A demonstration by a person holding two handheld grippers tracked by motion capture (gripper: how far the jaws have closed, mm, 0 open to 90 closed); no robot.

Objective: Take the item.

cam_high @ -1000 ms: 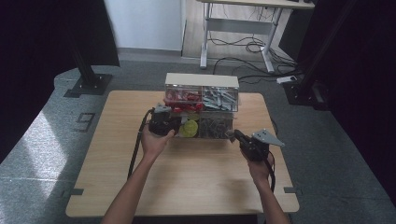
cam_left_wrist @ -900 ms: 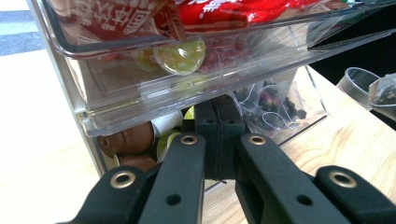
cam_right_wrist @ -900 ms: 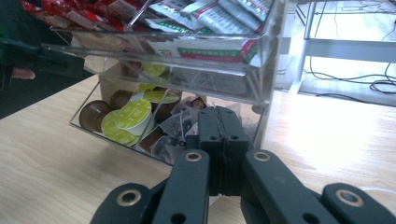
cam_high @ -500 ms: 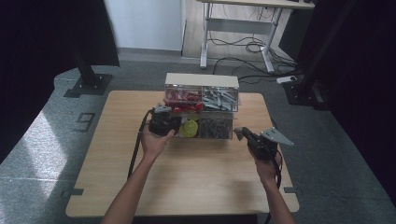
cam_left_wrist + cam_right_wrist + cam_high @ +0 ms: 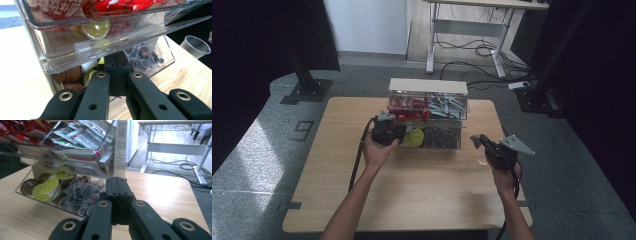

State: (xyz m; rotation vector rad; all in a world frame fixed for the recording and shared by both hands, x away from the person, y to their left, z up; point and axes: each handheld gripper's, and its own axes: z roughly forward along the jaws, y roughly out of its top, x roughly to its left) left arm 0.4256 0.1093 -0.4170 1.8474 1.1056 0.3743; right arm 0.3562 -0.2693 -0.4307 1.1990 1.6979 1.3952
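A clear acrylic organizer (image 5: pixel 428 112) stands at the table's far middle. Its upper trays hold red packets (image 5: pixel 407 107) and white-and-green packets (image 5: pixel 85 140); below lie coffee pods (image 5: pixel 47 186) with yellow-green lids and tea bags (image 5: pixel 80 195). My left gripper (image 5: pixel 400 130) is shut and empty at the organizer's lower left front, its tips (image 5: pixel 117 58) just under the clear upper tray (image 5: pixel 100 32). My right gripper (image 5: pixel 474 139) is shut and empty, level over the table to the right of the organizer, pointing at it (image 5: pixel 116 182).
A small clear plastic cup (image 5: pixel 195 46) stands on the wooden table (image 5: pixel 412 190) by the organizer's right side, close to my right gripper. Bare tabletop lies in front of both hands. A desk frame (image 5: pixel 467 30) with cables stands on the floor beyond.
My right gripper has drifted to the right, away from the organizer. The left gripper has stayed at the organizer's front.
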